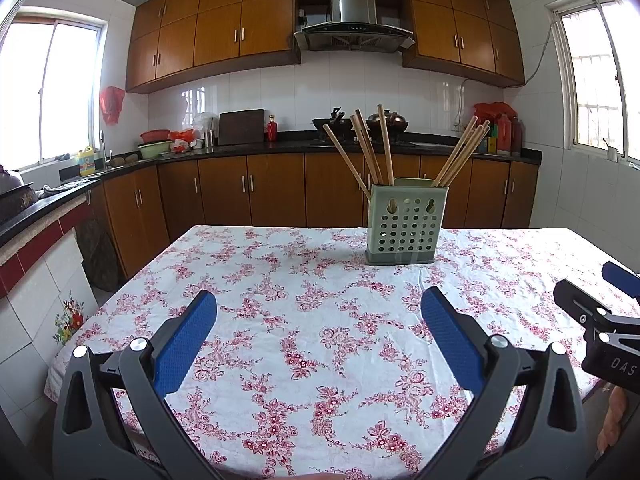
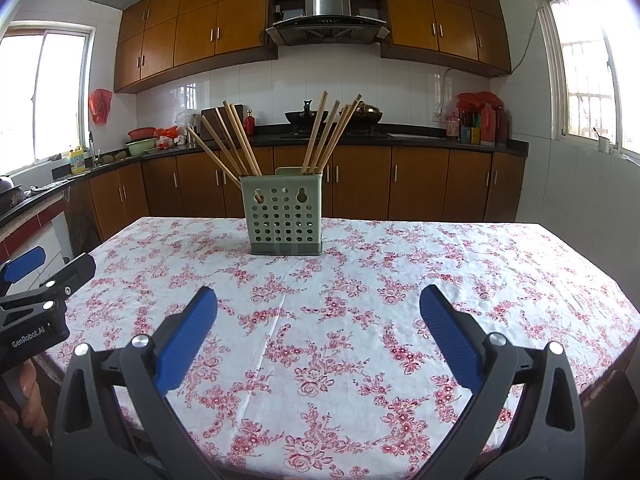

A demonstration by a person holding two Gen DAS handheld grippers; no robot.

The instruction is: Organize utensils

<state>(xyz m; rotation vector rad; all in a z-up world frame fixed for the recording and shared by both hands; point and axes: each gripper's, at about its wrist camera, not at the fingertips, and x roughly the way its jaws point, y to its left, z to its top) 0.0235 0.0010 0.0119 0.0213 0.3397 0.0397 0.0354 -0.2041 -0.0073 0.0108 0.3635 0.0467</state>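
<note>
Left gripper (image 1: 319, 308): jaws spread wide, nothing between the blue pads (image 1: 182, 344), only tablecloth (image 1: 280, 280) showing in the gap. It fills the lower part of the left wrist view, held above the near half of the table.

Right gripper (image 2: 319, 306): likewise wide open and empty, blue pads (image 2: 184, 340) angled outward, low in its own view. Each tool shows in the other's picture: the right gripper at the right edge of the left wrist view, the left gripper at the left edge of the right wrist view, with part of a hand (image 2: 30, 400) beneath it (fingers wrapped on the handle).

Beyond the grippers: white cloth with red flower print, wrinkled, covering the table.

Utensil holder (image 1: 406, 222): pale green, perforated front with two keyhole slots, standing upright on a darker base toward the far side of the table, well apart from both grippers. Just right of centre in the left wrist view, centre-left in the right wrist view.

Chopsticks (image 1: 370, 152): wooden, standing in the holder in two bunches, one fanning toward the upper left, the other toward the upper right. Exact count unclear where they overlap.

Background: brown cabinets (image 2: 200, 28) above and below a dark counter (image 2: 420, 136), steel range hood (image 2: 328, 12) at top centre, windows (image 2: 44, 96) at both sides.
</note>
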